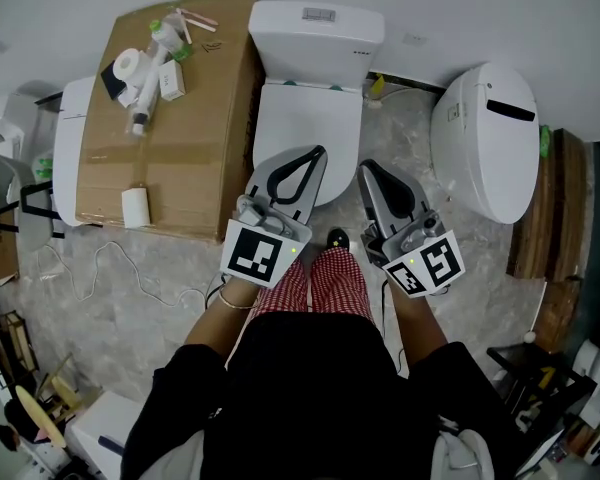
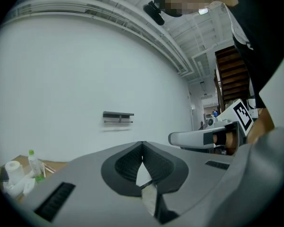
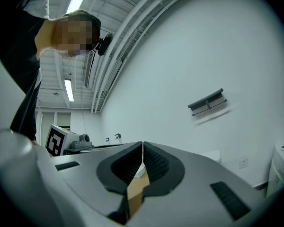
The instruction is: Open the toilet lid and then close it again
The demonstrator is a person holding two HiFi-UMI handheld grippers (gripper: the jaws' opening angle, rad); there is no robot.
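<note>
Place: workshop-like test room, not a home bathroom
Signs: toilet [image 1: 307, 128] beside cardboard box [image 1: 175, 138]; second toilet [image 1: 485, 143]; exposed ceiling pipes [image 3: 114, 41]

The glossy white ceramic toilet [image 1: 305, 118] has a white lid. Left of it lies a plain brown cardboard sheet [image 1: 180, 158]; right of it, a white oval seat unit [image 1: 485, 143] with a black slot. In front of it, the pale grey left gripper [image 1: 318, 154] and right gripper [image 1: 366, 167] carry black-and-white square markers above red-and-white checked fabric [image 1: 325, 283]. The floor [image 1: 100, 318] around it is grey and marbled.

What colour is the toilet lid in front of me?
White. The toilet lid shows best in the head view.
</note>
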